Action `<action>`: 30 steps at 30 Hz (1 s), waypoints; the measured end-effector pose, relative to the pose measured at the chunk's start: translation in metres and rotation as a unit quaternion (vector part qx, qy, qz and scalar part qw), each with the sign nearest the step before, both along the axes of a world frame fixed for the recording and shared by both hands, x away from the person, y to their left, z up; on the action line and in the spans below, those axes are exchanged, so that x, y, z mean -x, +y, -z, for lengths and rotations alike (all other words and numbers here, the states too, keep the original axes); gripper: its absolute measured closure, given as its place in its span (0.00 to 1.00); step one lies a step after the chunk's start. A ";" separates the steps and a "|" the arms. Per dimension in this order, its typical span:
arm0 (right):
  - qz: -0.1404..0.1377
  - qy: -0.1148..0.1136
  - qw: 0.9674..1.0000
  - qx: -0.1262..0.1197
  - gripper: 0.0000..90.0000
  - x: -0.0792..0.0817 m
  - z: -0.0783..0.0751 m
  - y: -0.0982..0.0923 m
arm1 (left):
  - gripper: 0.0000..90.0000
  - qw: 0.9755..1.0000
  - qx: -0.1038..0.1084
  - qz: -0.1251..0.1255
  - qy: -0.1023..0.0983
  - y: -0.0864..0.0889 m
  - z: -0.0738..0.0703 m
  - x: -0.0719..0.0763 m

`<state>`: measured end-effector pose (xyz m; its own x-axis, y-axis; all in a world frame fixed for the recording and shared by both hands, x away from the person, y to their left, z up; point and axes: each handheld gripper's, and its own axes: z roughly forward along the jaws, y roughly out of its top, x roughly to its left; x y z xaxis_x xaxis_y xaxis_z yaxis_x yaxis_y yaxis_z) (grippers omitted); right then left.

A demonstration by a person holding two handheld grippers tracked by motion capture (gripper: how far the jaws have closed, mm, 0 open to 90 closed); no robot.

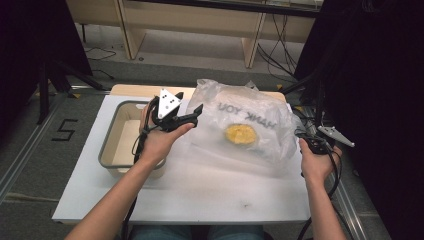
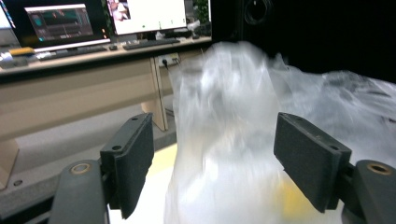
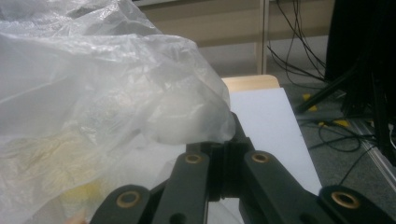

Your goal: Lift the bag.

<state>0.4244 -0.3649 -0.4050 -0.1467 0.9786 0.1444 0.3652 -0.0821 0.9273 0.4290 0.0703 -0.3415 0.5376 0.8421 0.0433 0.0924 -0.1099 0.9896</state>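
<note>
Black jaws of the left gripper (image 2: 212, 163) are standing spread, with the crinkled clear plastic bag (image 1: 245, 125) billowing between them untouched. At the bag's right edge, the right gripper (image 3: 229, 135) is pinching a fold of plastic. A yellow round item (image 1: 241, 134) is lying inside; a beige tray (image 1: 120, 135) is sitting left of the bag.

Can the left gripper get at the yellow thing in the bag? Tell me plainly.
Probably not directly. The left gripper has open jaws at the plastic bag, but the yellow thing lies inside, under the film. The right gripper is shut on the bag's other edge.
</note>
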 end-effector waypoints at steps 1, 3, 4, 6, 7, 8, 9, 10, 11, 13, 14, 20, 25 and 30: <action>0.003 0.003 1.000 -0.001 1.00 -0.001 0.001 0.000 | 0.31 1.000 0.000 0.002 0.006 0.002 0.004 0.001; 0.007 0.007 1.000 0.001 1.00 -0.002 0.002 -0.001 | 0.31 1.000 0.005 0.002 0.015 0.003 0.010 0.001; 0.008 0.008 1.000 0.001 1.00 -0.002 0.002 -0.001 | 0.32 1.000 0.004 0.003 0.020 0.003 0.014 0.000; 0.008 0.011 1.000 0.006 1.00 -0.003 0.003 0.001 | 0.36 0.999 -0.007 0.008 0.036 0.000 0.022 -0.003; 0.008 0.012 1.000 0.008 1.00 -0.004 0.003 0.001 | 0.39 0.999 -0.018 0.012 0.045 -0.003 0.026 -0.006; 0.008 0.015 1.000 0.009 1.00 -0.004 0.004 0.002 | 0.44 0.998 -0.026 0.016 0.054 -0.006 0.029 -0.009; 0.009 0.016 1.000 0.010 1.00 -0.005 0.005 0.002 | 0.47 0.997 -0.035 0.019 0.065 -0.009 0.033 -0.011; 0.009 0.019 1.000 0.011 1.00 -0.005 0.006 0.003 | 0.48 0.996 -0.042 0.019 0.073 -0.013 0.037 -0.013; 0.008 0.023 1.000 0.011 1.00 -0.006 0.008 0.004 | 0.49 0.996 -0.045 0.018 0.081 -0.016 0.040 -0.015; 0.009 0.027 0.999 0.014 1.00 -0.006 0.010 0.005 | 0.50 0.994 -0.050 0.019 0.091 -0.020 0.044 -0.017; 0.008 0.029 0.999 0.013 1.00 -0.007 0.011 0.005 | 0.50 0.994 -0.053 0.018 0.094 -0.022 0.047 -0.017; 0.007 0.033 0.999 0.017 1.00 -0.008 0.013 0.005 | 0.50 0.992 -0.061 0.013 0.108 -0.030 0.054 -0.023; 0.007 0.037 0.999 0.016 0.97 -0.008 0.013 0.004 | 0.52 0.991 -0.067 0.010 0.117 -0.032 0.058 -0.027; 0.002 0.033 0.999 0.019 0.93 -0.006 0.012 0.005 | 0.51 0.991 -0.069 0.007 0.117 -0.032 0.059 -0.028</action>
